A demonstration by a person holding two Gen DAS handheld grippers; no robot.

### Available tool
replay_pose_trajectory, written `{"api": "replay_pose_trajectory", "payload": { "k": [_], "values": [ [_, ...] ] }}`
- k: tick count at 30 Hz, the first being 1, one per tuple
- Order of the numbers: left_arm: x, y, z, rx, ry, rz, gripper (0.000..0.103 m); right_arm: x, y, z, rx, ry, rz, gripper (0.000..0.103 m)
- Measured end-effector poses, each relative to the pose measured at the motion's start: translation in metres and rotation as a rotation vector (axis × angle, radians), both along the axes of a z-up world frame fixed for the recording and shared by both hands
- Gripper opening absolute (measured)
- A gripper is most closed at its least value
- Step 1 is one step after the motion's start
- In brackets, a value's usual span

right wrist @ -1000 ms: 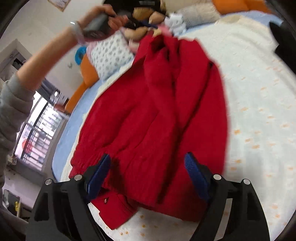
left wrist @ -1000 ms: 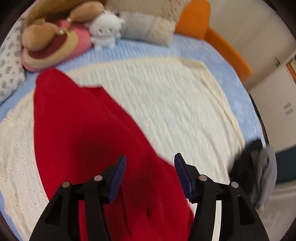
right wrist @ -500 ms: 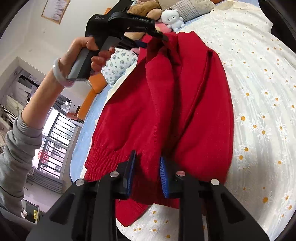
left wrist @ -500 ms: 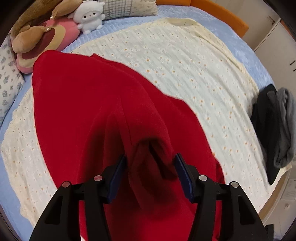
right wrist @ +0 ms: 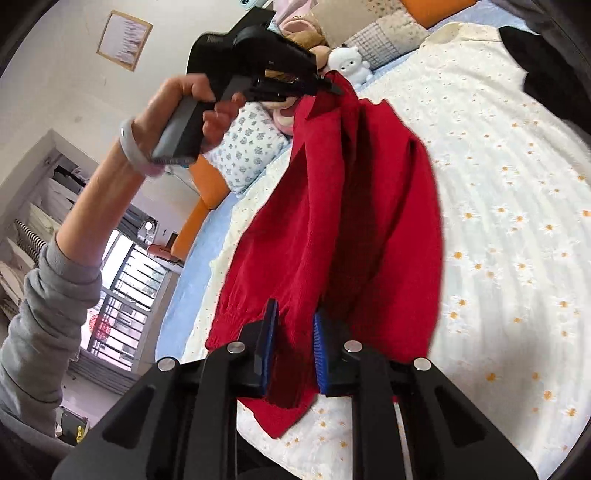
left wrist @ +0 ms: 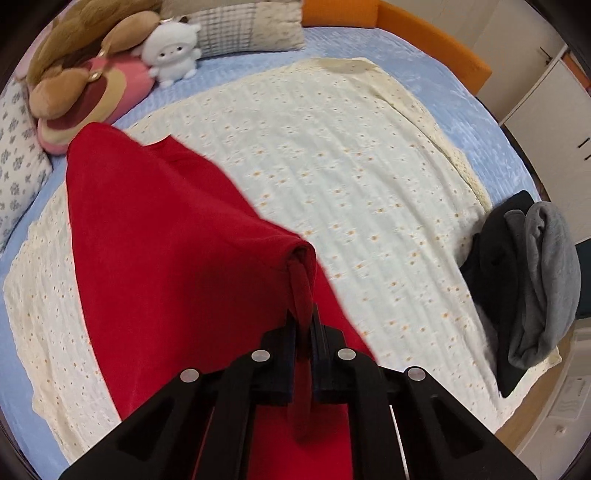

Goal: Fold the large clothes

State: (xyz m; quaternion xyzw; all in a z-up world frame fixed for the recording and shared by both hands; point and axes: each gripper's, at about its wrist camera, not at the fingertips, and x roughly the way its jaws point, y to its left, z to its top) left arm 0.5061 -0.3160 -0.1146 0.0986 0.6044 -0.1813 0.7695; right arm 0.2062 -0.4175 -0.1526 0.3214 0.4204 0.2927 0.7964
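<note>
A red sweater (left wrist: 166, 240) hangs over a cream floral blanket (left wrist: 351, 166) on the bed. My left gripper (left wrist: 303, 314) is shut on a bunched fold of it, pointing steeply down, with the cloth draping away to the left. In the right wrist view the same sweater (right wrist: 369, 221) stretches between both tools. A hand (right wrist: 184, 110) holds the left gripper (right wrist: 328, 83) high at the far end. My right gripper (right wrist: 293, 314) is closing, its blue pads pressing on the sweater's near hem. The lowest corner trails onto the blanket.
Plush toys (left wrist: 92, 85) and pillows (left wrist: 247, 22) line the head of the bed. A pile of dark and grey clothes (left wrist: 524, 280) lies at the blanket's right edge. An orange bed frame (left wrist: 436, 48) rims the mattress. A window (right wrist: 122, 295) and shelves stand left.
Both grippers went from open to clamped on the red sweater. The left one has lifted its fold off the bed, and the sweater now hangs stretched between the two.
</note>
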Motion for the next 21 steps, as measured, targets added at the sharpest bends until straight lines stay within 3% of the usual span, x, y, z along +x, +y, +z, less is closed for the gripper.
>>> {"api": "replay_pose_trajectory", "payload": {
  "k": [8, 10, 12, 14, 15, 16, 18, 21],
  "values": [
    [0.008, -0.016, -0.078, -0.074, 0.075, 0.044, 0.014, -0.007, -0.023, -0.043, -0.061, 0.111, -0.079, 0.018],
    [0.007, -0.008, -0.089, -0.122, 0.07, 0.056, 0.023, -0.009, -0.024, -0.05, -0.06, 0.118, -0.089, 0.018],
    [0.003, 0.003, -0.091, -0.228, 0.067, 0.062, 0.037, -0.008, -0.022, -0.045, -0.099, 0.109, -0.082, 0.021],
    [-0.002, 0.01, -0.083, -0.278, 0.06, 0.038, 0.052, -0.007, -0.012, -0.034, -0.174, 0.095, -0.055, 0.029],
    [-0.006, 0.013, -0.075, -0.282, 0.052, 0.016, 0.064, -0.006, -0.006, -0.025, -0.237, 0.084, -0.041, 0.05],
    [-0.011, 0.016, -0.064, -0.279, 0.035, -0.003, 0.077, -0.006, -0.003, -0.021, -0.29, 0.082, -0.046, 0.08],
    [-0.023, 0.028, -0.038, -0.306, -0.016, -0.044, 0.081, -0.008, 0.001, -0.001, -0.413, 0.039, -0.07, 0.084],
    [-0.035, 0.05, 0.001, -0.364, -0.072, -0.098, 0.085, -0.009, -0.003, 0.025, -0.444, -0.007, -0.091, 0.083]
  ]
}}
